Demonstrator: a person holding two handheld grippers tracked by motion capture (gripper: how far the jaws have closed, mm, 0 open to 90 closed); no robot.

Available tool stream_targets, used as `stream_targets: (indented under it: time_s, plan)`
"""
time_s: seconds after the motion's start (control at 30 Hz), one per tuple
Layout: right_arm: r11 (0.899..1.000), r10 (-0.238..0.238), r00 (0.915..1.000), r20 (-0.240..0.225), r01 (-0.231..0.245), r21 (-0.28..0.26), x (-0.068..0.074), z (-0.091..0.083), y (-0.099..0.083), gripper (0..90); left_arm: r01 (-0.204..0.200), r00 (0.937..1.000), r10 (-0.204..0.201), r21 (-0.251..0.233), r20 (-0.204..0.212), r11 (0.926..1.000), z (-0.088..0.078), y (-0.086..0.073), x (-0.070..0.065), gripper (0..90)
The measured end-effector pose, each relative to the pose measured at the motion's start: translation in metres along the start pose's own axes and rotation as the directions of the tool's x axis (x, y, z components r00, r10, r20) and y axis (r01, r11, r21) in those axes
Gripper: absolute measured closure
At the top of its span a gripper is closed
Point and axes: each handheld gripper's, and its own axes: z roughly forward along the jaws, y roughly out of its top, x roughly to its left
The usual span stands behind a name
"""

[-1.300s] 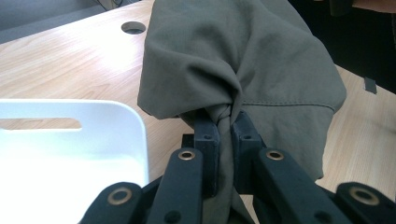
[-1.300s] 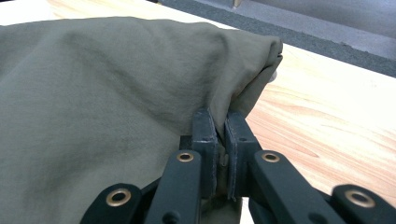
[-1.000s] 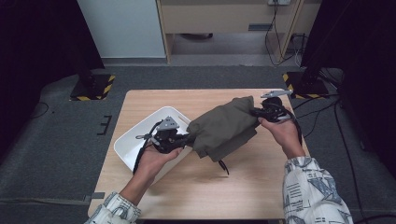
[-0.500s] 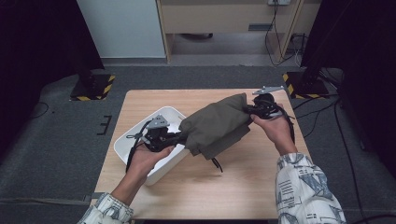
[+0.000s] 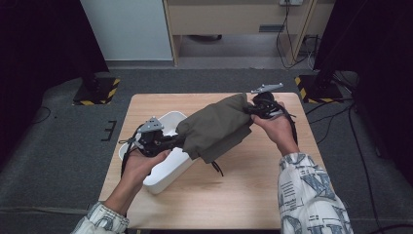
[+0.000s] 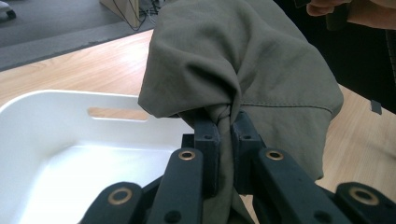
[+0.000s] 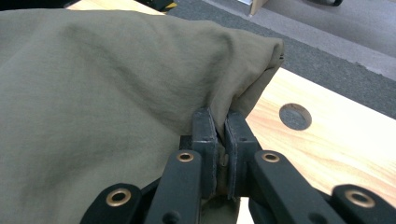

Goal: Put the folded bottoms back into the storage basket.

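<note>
Left gripper (image 6: 219, 126): jaws clenched on a twisted bunch of the olive-green woven cloth garment (image 6: 243, 70); fabric pinched tight between the two black pads, creases fanning out from the pinch. Right gripper (image 7: 217, 121): jaws likewise clenched on a fold at the garment's other end, w/ a thin strip of cloth between the pads.

Garment hangs stretched between the two grippers, held up off the light wooden table (image 5: 234, 190), slanting from near-left to far-right in the high view (image 5: 216, 129). Its near-left end overlaps the far-right corner of the white rectangular plastic bin (image 5: 165, 170), which sits on the left part of the table. A dark cord dangles from the garment's lower edge toward the table top.

Left gripper (image 5: 160, 141) is over the bin, so the bin lies directly under that hand. Right gripper (image 5: 260, 105) is near the table's far-right edge.

Left gripper view: bin interior bare white, w/ a slot handle cut in its wall (image 6: 116, 113); a seam line runs across the cloth. Right gripper view: round hole in the table top (image 7: 295, 116), just right of the cloth; grey floor beyond.

Cloth looks matte, soft, loosely wrinkled, bulky in the middle.
</note>
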Motion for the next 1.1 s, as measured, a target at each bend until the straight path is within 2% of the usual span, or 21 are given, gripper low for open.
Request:
stream_targets:
  time_s: [0.63,1.1]
  plan:
    - [0.999,-0.034,0.9988,-0.035,0.034,-0.002,0.02,0.023,0.03,84.8,0.034,0.9989,-0.035,-0.031,-0.031,0.9989,-0.026,-0.005,0.021,83.6]
    - [0.999,-0.051,0.9973,-0.053,0.05,-0.011,0.036,0.033,0.044,84.8,0.034,0.9977,-0.037,-0.043,-0.057,0.9985,-0.043,-0.009,0.029,83.6]
